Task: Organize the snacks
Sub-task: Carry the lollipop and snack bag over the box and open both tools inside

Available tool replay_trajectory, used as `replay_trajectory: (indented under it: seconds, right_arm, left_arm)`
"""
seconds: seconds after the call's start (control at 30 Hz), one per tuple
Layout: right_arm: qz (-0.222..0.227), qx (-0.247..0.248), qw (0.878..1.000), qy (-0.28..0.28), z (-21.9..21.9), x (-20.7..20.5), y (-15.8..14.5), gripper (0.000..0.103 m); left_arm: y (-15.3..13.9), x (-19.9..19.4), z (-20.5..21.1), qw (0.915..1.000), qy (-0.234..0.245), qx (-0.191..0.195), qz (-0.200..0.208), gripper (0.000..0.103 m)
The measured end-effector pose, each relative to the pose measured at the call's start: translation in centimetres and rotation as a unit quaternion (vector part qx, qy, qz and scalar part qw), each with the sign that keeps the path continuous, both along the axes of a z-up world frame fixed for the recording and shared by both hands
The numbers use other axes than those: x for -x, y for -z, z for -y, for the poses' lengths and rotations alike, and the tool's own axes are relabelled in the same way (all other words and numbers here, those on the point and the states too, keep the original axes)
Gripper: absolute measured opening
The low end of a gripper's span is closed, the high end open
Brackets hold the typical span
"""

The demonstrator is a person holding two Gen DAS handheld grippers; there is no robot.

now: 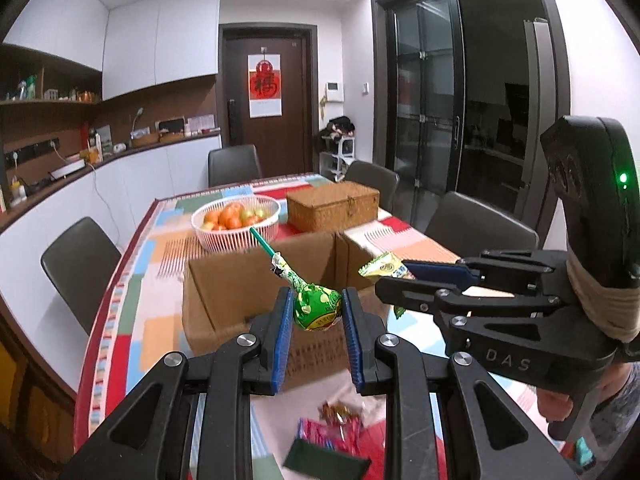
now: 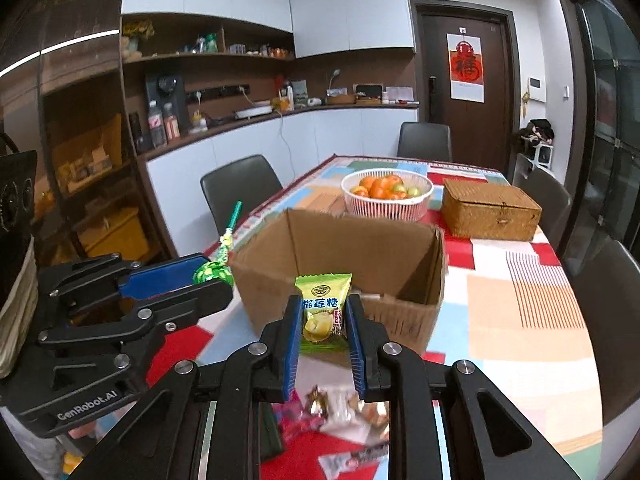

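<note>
- left tool [image 1: 314, 308] is clamped on a green lollipop [image 1: 316, 307], held in the air just before the cardboard box [image 1: 224, 300].
- right tool [image 2: 323, 314] is clamped on a yellow-green candy packet [image 2: 323, 308], also just before the box.
- more snack packets [image 2: 340, 404] lie on the tabletop [image 2: 520, 320], nearer than the box.

A: Left gripper [image 1: 314, 312] is showing black linkage arms, silver round screws, blue ribbed pads.

B: Right gripper [image 2: 323, 312] is looking identical. Its side is reading "DAS"; a green light is glowing on the handle, beige tape is wrapping the neck.

A: "GenRobot.AI" is showing white on the left one's flank.
</note>
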State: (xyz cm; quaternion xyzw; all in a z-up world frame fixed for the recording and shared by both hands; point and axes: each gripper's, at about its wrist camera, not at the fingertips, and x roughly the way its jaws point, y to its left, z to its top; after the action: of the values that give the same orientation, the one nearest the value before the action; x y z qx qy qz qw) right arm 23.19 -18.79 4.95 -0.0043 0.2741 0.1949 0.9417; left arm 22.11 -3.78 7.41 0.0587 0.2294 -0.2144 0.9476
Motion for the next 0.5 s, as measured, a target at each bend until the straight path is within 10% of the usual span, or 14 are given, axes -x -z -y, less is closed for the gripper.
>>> replay_trajectory:
  seconds: [0.5]
  right_arm:
    - [-0.014,-0.004,1.0,0.022,0.5,-7.7,-0.6,0.023]
  left_arm:
    - [0.4,-8.2,0.0,0.9987,-0.026,0.008,-0.043,0.025]
